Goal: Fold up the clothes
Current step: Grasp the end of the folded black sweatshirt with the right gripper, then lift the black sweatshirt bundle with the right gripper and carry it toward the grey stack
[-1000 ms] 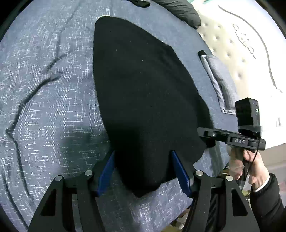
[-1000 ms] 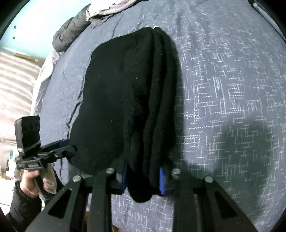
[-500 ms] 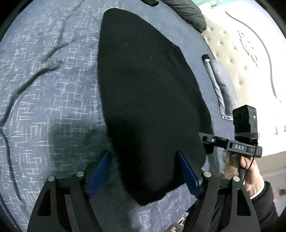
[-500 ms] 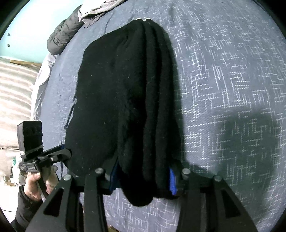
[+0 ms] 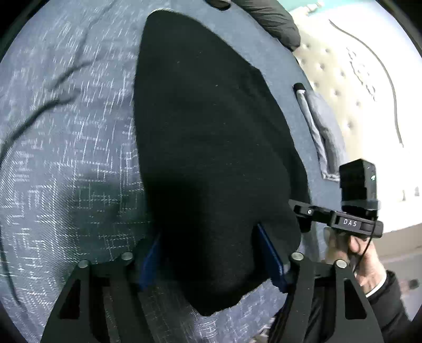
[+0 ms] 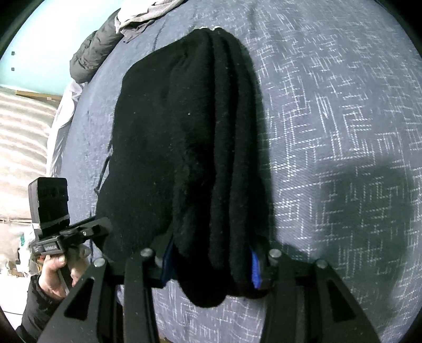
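A black fleece garment (image 5: 211, 147) lies folded on the blue patterned bedspread (image 5: 66, 158). In the right wrist view the garment (image 6: 184, 147) shows several stacked folds along its right side. My left gripper (image 5: 211, 253) straddles the garment's near left corner with its jaws wide apart, the cloth lying between the blue pads (image 5: 271, 256). My right gripper (image 6: 211, 261) straddles the near right corner, its blue pads (image 6: 254, 269) close against the thick folded edge. Each gripper shows in the other's view, held in a hand.
A dark jacket (image 5: 271, 21) and grey clothes (image 6: 142, 18) lie at the far end of the bed. A blue pillow (image 5: 321, 132) and a tufted cream headboard (image 5: 369, 79) are to the right. The bed's near edge is just below both grippers.
Both grippers have slid further over the garment's near edge. The right gripper's jaws have widened since one second ago. The garment has stayed flat on the bed.
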The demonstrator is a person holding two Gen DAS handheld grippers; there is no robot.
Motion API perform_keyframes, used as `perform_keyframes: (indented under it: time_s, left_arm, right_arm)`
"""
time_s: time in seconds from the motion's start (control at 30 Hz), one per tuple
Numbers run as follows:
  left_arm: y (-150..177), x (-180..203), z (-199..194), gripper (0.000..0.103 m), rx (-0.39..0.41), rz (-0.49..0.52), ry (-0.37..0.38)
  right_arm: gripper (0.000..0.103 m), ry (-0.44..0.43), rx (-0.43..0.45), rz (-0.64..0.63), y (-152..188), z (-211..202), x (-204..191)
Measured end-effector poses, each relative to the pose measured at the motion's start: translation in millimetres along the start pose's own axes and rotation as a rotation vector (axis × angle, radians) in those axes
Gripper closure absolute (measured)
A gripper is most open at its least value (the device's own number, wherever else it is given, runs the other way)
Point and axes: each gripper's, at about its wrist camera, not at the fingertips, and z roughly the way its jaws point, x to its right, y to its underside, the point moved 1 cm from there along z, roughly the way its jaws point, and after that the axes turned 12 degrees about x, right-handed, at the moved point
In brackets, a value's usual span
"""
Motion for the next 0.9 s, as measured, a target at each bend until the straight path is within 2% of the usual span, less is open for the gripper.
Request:
perform_keyframes:
  time_s: [0.03,0.13,0.27,0.53,0.9]
  left_arm:
    - [0,5,-3,0.04,0.011,0.024,-0.012]
    - [-3,19,-14,0.052,0.046,0.076,-0.031]
    - [-14,42,-35,0.056,0.102,0.136,-0.034]
    - [-56,111,-70,0.057,0.186,0.226,0.003]
    - [-122,227,-71,0.057,0.27,0.339,0.059]
  right_arm:
    - [0.07,-0.001,0.009,-0.016,1,-2,-2]
    - [0.081,0.008,0.044,-0.065,2,-10,-12]
    - [0.083,-0.009,0.105,-0.118,-5,-33,-27]
    - [0.084,-0.042,0.227,-0.207,-40,-99,-53]
    - [0.084,0.014,0.376,-0.308,-104,-202,-57]
